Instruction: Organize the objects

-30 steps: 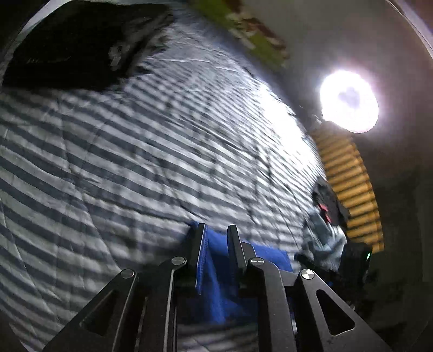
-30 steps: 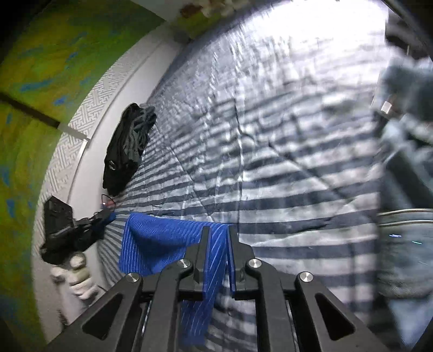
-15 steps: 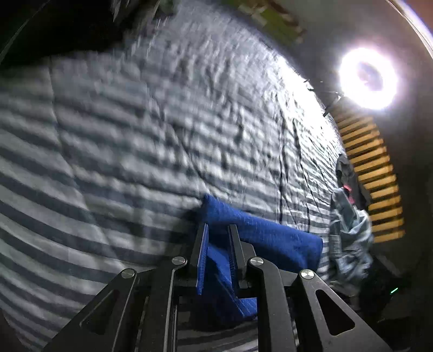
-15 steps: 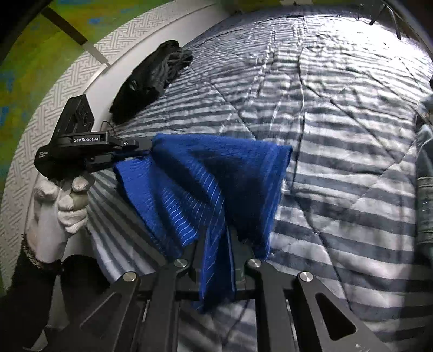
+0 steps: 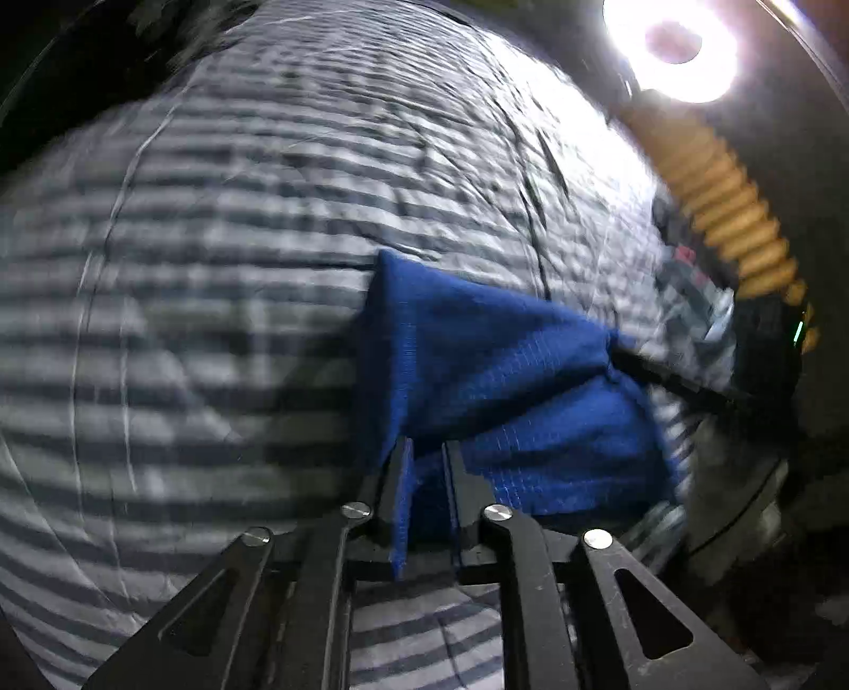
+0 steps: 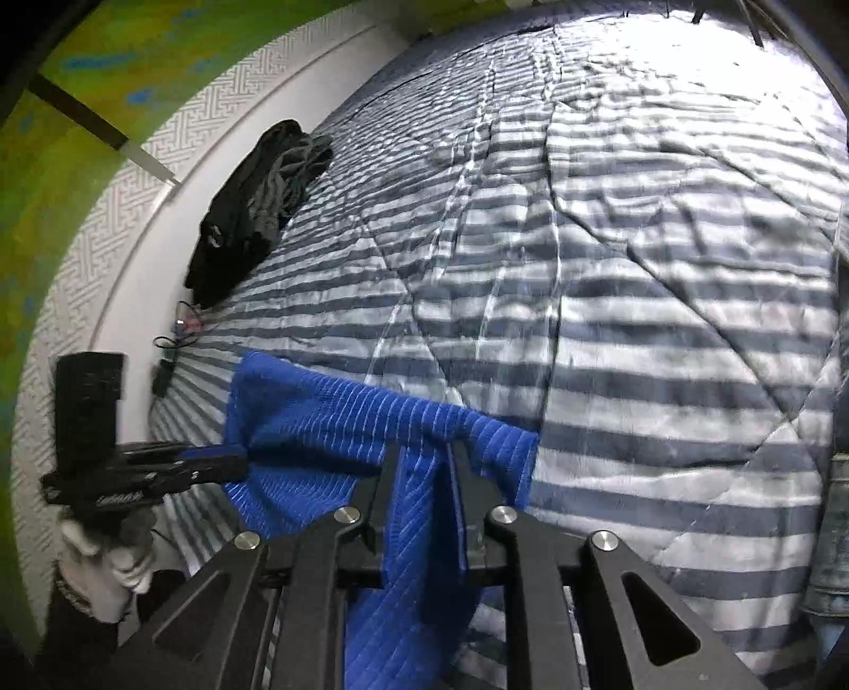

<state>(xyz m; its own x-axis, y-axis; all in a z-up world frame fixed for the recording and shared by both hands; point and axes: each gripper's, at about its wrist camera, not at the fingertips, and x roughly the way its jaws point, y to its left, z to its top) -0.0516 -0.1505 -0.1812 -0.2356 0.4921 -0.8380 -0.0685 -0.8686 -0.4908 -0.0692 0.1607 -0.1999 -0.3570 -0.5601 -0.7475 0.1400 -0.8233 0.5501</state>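
A blue ribbed cloth (image 5: 493, 361) hangs stretched between both grippers above a grey-and-white striped bedspread (image 5: 212, 223). My left gripper (image 5: 427, 456) is shut on one edge of the cloth. My right gripper (image 6: 424, 456) is shut on the other edge of the cloth (image 6: 339, 424). In the right wrist view the left gripper (image 6: 233, 459) shows at the far left, held by a white-gloved hand (image 6: 106, 562). In the left wrist view the right gripper (image 5: 621, 355) pinches the cloth's far corner.
A black garment (image 6: 254, 201) lies at the bedspread's (image 6: 637, 265) far left edge by a white patterned headboard (image 6: 106, 223). Denim clothing (image 6: 833, 531) lies at the right edge. A pile of clothes (image 5: 695, 297) and a bright ring light (image 5: 674, 48) show at the right.
Both grippers have kept their hold on the blue cloth and moved apart, so the cloth, bunched half a second ago, now hangs spread lower over the bedspread.
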